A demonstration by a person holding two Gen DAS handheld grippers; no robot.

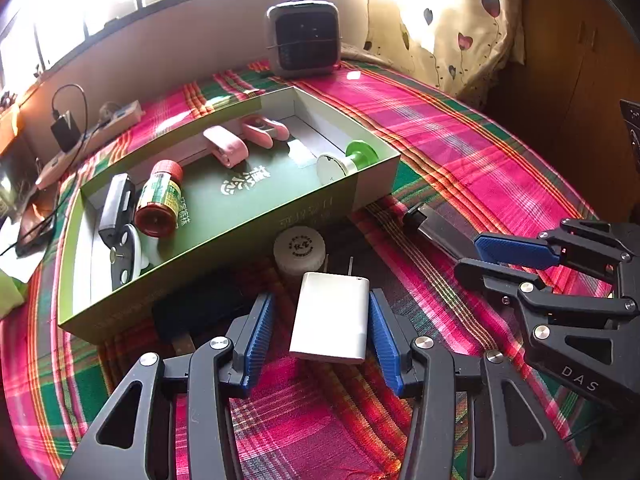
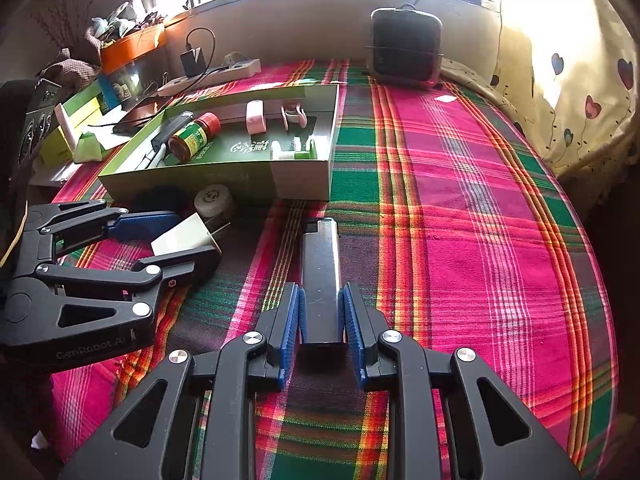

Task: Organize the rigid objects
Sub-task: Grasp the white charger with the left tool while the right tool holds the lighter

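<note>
A white plug adapter lies on the plaid cloth between the pads of my left gripper. The right pad is at its edge and a gap shows at the left pad, so the jaws stand open around it. In the right wrist view the adapter sits between that gripper's fingers. My right gripper is shut on a long silver bar with a black end, which rests on the cloth. A green open box holds a red-capped bottle, pink clips, a green-and-white spool and a black tool.
A white round lid and a dark flat object lie in front of the box. A small heater stands at the far edge by the wall. A power strip with a charger and clutter lie left of the box. Plaid cloth spreads to the right.
</note>
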